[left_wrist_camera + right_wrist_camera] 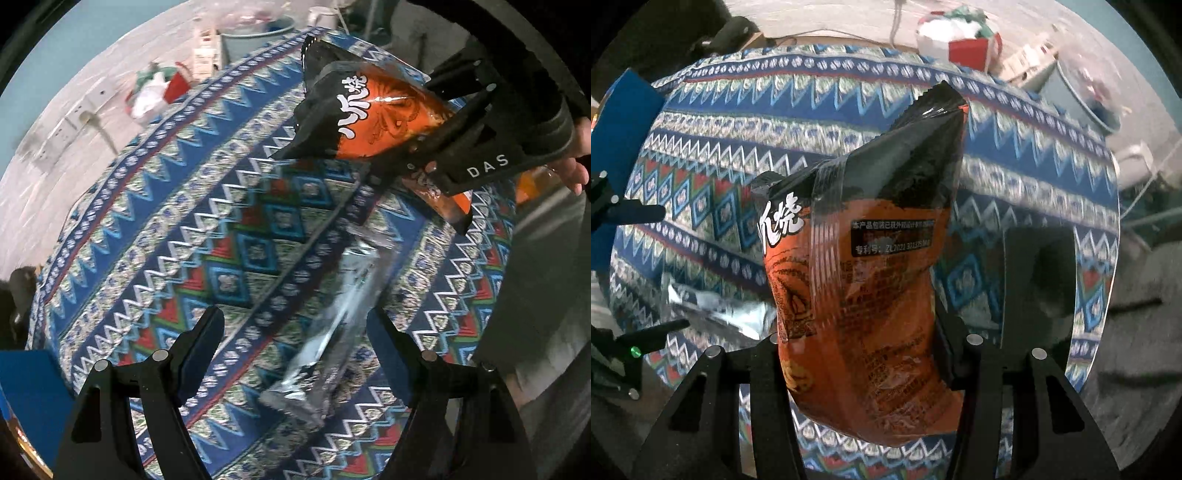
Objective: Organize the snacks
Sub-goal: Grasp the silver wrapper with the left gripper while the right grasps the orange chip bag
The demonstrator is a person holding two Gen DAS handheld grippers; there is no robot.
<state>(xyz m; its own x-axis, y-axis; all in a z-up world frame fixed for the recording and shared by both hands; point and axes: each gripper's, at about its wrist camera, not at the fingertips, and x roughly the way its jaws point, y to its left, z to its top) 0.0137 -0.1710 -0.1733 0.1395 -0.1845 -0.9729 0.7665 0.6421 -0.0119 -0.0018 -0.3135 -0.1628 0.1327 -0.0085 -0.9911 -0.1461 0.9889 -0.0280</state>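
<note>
The right gripper [864, 354] carries an orange snack bag [864, 280] in its fingers, while the left gripper [295, 332], fingers wide, likely reaches next for the silver packet [332, 332] on the counter [166, 221]

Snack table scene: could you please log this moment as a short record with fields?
surface: round table with patterned cloth
right gripper: shut on orange and black snack bag, held above the table
left gripper: open, holding nothing
on table: silver packet, lying ahead of the left gripper
beyond the table: red and white bag
</note>
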